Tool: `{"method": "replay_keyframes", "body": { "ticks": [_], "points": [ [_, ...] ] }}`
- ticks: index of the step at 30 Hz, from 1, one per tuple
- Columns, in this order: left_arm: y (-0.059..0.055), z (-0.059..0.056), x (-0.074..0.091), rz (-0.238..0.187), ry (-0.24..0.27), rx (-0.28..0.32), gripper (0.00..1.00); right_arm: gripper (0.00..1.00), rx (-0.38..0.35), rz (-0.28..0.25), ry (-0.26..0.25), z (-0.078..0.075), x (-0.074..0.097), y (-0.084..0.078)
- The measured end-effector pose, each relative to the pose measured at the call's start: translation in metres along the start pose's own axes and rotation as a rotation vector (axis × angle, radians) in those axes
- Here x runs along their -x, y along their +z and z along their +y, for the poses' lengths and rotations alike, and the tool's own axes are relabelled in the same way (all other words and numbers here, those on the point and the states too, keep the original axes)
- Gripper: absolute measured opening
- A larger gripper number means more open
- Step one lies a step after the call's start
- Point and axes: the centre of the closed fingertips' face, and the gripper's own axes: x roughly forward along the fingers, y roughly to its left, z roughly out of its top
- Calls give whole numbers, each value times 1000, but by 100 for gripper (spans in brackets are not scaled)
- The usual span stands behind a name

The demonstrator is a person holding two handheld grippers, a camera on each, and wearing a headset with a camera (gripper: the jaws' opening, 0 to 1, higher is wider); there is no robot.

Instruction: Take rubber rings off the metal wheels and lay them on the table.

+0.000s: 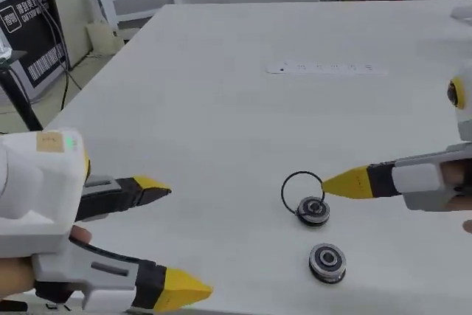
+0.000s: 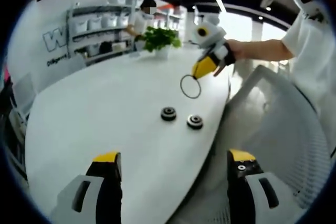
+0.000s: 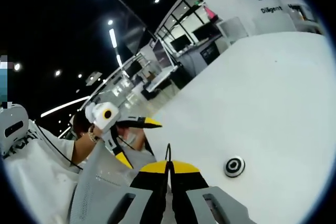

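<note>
- Pinching a thin black rubber ring (image 1: 301,186) with the right tongs (image 1: 325,182), tips pressed tight together on it.
- Dangling that ring upright off the tips, lifted clear of the white worktop (image 1: 221,108) going by the left gripper view.
- Got two metal wheels lying flat and close together: first wheel (image 1: 313,210) just below the ring in the head view, second wheel (image 1: 327,262) nearer the person.
- Holding the left tongs (image 1: 184,237) spread wide, well apart from the wheels, near the worktop's edge.
- Can't tell if either wheel wears a ring.
</note>
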Motion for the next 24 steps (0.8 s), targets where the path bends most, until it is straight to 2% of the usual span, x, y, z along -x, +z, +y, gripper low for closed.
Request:
{"method": "replay_keyframes", "body": {
  "ticks": [6, 12, 18, 24],
  "points": [
    [0, 2, -1, -3, 19, 18, 84, 0, 12, 20, 13, 1, -17, -1],
    [-6, 4, -3, 33, 36, -1, 84, 0, 15, 61, 14, 1, -36, -8],
    [-10, 3, -3, 47, 39, 2, 83, 0, 2, 120, -22, -14, -54, -25],
    [-11, 2, -4, 52, 42, 2, 83, 0, -15, 168, -18, -14, -68, -38]
  ]
}}
